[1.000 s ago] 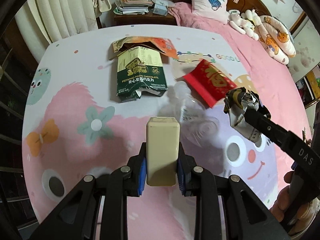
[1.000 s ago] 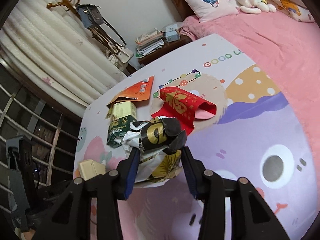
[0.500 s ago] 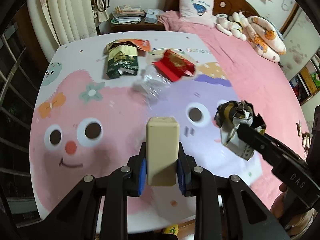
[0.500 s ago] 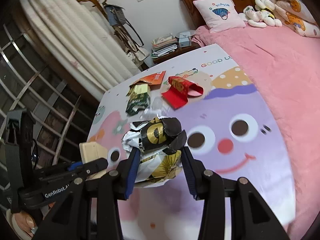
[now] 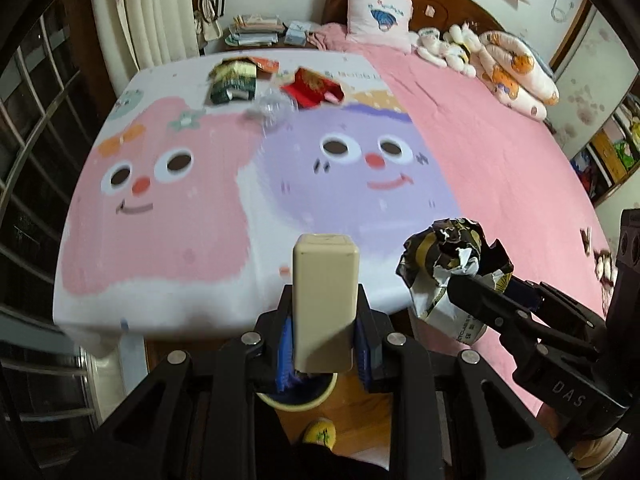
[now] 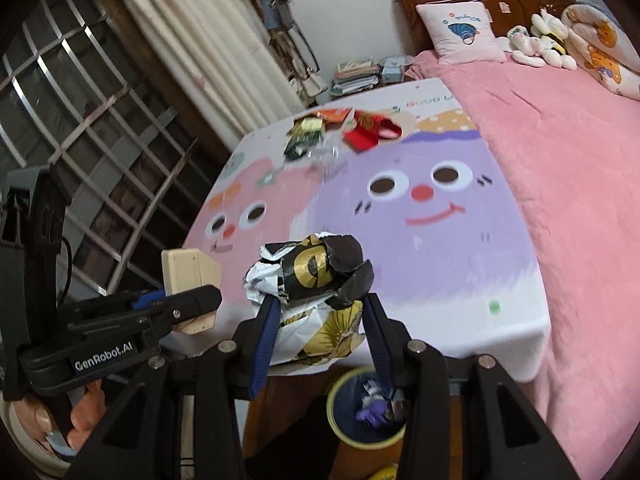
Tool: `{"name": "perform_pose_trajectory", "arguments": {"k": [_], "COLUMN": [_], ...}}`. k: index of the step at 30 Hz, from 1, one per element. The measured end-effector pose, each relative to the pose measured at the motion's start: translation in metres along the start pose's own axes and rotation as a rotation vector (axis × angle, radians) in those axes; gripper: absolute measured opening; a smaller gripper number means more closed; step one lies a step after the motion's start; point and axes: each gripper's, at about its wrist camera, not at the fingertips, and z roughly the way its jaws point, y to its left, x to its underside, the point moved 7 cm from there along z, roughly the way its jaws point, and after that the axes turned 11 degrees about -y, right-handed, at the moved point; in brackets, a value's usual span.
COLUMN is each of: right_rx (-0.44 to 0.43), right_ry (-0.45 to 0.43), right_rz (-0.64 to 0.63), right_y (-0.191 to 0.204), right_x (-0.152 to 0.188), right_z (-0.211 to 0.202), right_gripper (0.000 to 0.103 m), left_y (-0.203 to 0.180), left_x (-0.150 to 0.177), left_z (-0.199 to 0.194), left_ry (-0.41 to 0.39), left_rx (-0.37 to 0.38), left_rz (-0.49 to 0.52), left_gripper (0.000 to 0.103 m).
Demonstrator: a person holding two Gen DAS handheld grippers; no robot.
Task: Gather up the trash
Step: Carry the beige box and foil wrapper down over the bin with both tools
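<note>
My left gripper [image 5: 325,322] is shut on a small beige box [image 5: 325,296], held upright past the near edge of the bed; the same beige box [image 6: 188,270] shows in the right wrist view. My right gripper [image 6: 318,312] is shut on a crumpled black, gold and white wrapper [image 6: 316,276], also visible as the wrapper [image 5: 448,264] in the left wrist view. A yellow-rimmed trash bin [image 6: 366,412] with some trash in it stands on the floor below both grippers; the bin [image 5: 296,394] is partly hidden behind the left fingers. More trash lies at the far end of the cartoon blanket: a green box [image 5: 232,82], a red packet [image 5: 312,88], a clear plastic piece [image 5: 272,106].
The bed carries a cartoon-face blanket [image 5: 180,200] and a pink cover [image 5: 500,152], with a pillow [image 5: 378,12] and plush toys [image 5: 448,46] at the headboard. A barred window [image 6: 100,148] and curtains [image 6: 208,40] stand to the left. The wooden floor lies under the bed's near edge.
Both grippers have drawn back from the trash pile to beyond the bed's near edge, each keeping its item. The trash bin on the floor has come into view below them.
</note>
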Motion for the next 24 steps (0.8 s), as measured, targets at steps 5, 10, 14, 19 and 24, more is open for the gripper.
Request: {"name": "perform_pose_trajectory", "arguments": {"k": [5,10,14,19,24], "right_rx": [-0.004,0.009,0.025,0.059,0.118], "right_ry": [0.050,0.113,0.170,0.240,0.305], "right_rz": [0.011,0.051,0.063,0.092,0.137], "right_y": [-0.003,-0.008,-0.009,-0.014,-0.029], "right_x": [0.041,0.082,0.113,0.157,0.205], "right_z": [-0.011,-0.005,0.009,0.040,0.081], "right_gripper": [0.042,0.042,0.042,0.043,0.043], "left_y": [-0.009,-0.007,0.003,0.016,0.032], "left_x": [0.043,0.074,0.101,0.139,0.179], "left_z": [-0.005,0.001,0.015,0.044,0.089], "left_ry": [0.049,0.097,0.150,0.214,0.265], "left_rx": [-0.007,-0.017,-0.023,-0.018,-0.003], "left_rz": [0.044,0.069,0.076,0.085,0.099], "left_gripper": [0.024,0.024,0.024,0.024,0.024]}}
